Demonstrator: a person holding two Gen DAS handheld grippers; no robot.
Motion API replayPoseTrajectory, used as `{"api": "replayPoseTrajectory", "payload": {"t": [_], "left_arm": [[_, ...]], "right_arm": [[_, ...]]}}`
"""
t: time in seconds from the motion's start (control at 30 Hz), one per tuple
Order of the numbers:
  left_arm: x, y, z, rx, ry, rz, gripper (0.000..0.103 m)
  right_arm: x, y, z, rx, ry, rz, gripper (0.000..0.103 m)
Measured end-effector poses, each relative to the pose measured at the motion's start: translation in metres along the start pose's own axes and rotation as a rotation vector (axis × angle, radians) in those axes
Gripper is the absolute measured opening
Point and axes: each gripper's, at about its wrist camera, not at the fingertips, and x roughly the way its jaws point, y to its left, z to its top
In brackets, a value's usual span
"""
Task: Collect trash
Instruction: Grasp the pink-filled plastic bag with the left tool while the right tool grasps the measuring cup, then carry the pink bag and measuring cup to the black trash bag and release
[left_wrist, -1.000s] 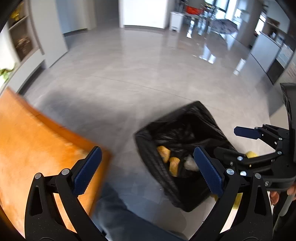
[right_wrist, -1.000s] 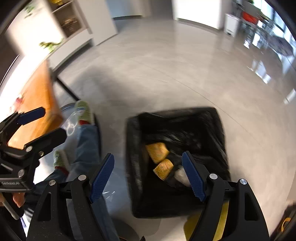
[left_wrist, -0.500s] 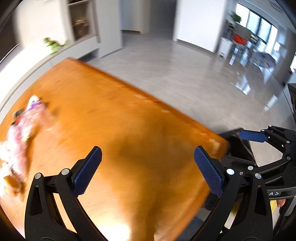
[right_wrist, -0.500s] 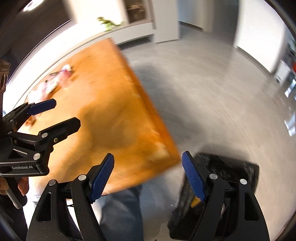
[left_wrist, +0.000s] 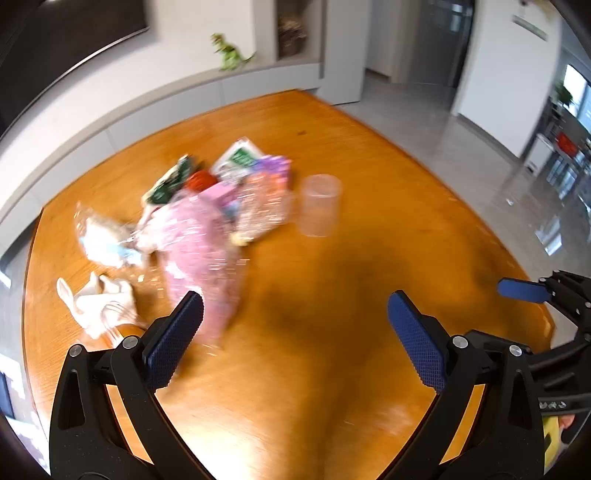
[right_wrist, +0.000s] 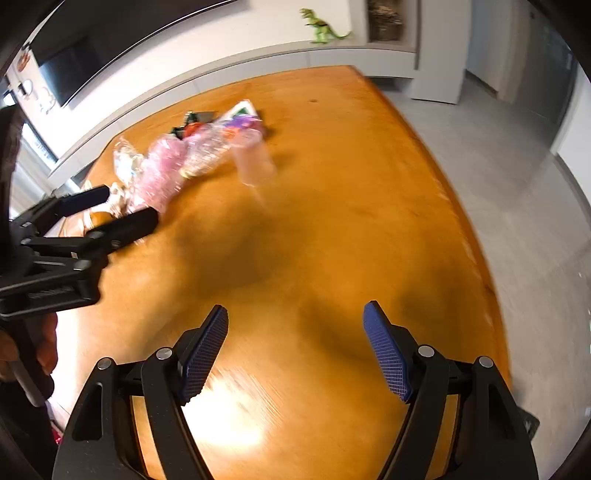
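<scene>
1. No writing can be read: the wrappers are motion-blurred, and the lettering on the left gripper's (right_wrist: 107, 216) body, at the left edge of the right wrist view, is too smeared to make out.
2. The trash pile (left_wrist: 207, 218) lies on the orange wooden table (left_wrist: 332, 369), upper left of centre in the left wrist view. It holds a crinkled pink plastic bag (left_wrist: 199, 251), a clear speckled wrapper, green-and-white packets, something red, and white crumpled paper (left_wrist: 96, 302) at the lower left.
3. A clear plastic cup (left_wrist: 319, 210) stands just beside the pile, on its right.
4. In the right wrist view the same pile (right_wrist: 173, 158) sits upper left, well apart from the right gripper (right_wrist: 295, 354).
5. Both tools are spread wide with nothing between their blue pads (left_wrist: 173, 349); the left gripper (left_wrist: 295, 347) hangs above the table with its left pad near the pink bag.
6. A green toy dinosaur (right_wrist: 321, 27) stands on the ledge behind the table.
7. Half a second ago the table filled the views with the pile at the far left edge; now the pile is nearer the centre, and the black bag has left both views.
</scene>
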Motion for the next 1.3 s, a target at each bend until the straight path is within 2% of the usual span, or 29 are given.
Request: {"api": "replayPoseTrajectory", "payload": {"t": [0.2, 0.37, 0.4, 0.43, 0.5, 0.6, 0.7, 0.83, 0.9, 1.03, 1.3], "left_arm": [[0.042, 0.043, 0.014, -0.074, 0.058, 0.008, 0.097], [0.063, 0.052, 0.021, -0.064, 0.049, 0.103, 0.097], [0.067, 0.056, 0.022, -0.073, 0.047, 0.112, 0.092], [0.071, 0.061, 0.023, -0.084, 0.050, 0.123, 0.078], [0.080, 0.075, 0.024, -0.129, 0.082, 0.118, 0.056], [0.082, 0.094, 0.022, -0.186, 0.068, 0.060, 0.046], [0.078, 0.100, 0.021, -0.199, 0.061, 0.037, 0.039], [0.074, 0.101, 0.019, -0.188, 0.065, 0.033, 0.036], [0.071, 0.098, 0.018, -0.186, 0.063, 0.036, 0.036], [0.066, 0.097, 0.017, -0.178, 0.058, 0.045, 0.033], [0.038, 0.078, 0.008, -0.174, 0.036, 0.026, 0.031]], "right_arm": [[0.030, 0.019, 0.034, -0.031, 0.026, 0.003, 0.076], [0.052, 0.024, 0.054, -0.045, 0.040, 0.015, 0.076], [0.057, 0.025, 0.060, -0.047, 0.041, 0.017, 0.076], [0.060, 0.026, 0.063, -0.049, 0.042, 0.018, 0.076], [0.067, 0.029, 0.074, -0.058, 0.035, 0.017, 0.076], [0.077, 0.035, 0.090, -0.065, 0.021, 0.018, 0.076], [0.088, 0.040, 0.104, -0.068, 0.010, -0.002, 0.074], [0.106, 0.041, 0.122, -0.037, 0.000, -0.007, 0.062], [0.113, 0.039, 0.126, -0.025, 0.006, -0.019, 0.041], [0.108, 0.037, 0.123, -0.021, -0.004, -0.018, 0.040], [0.062, 0.023, 0.093, -0.018, -0.041, 0.012, 0.040]]}}
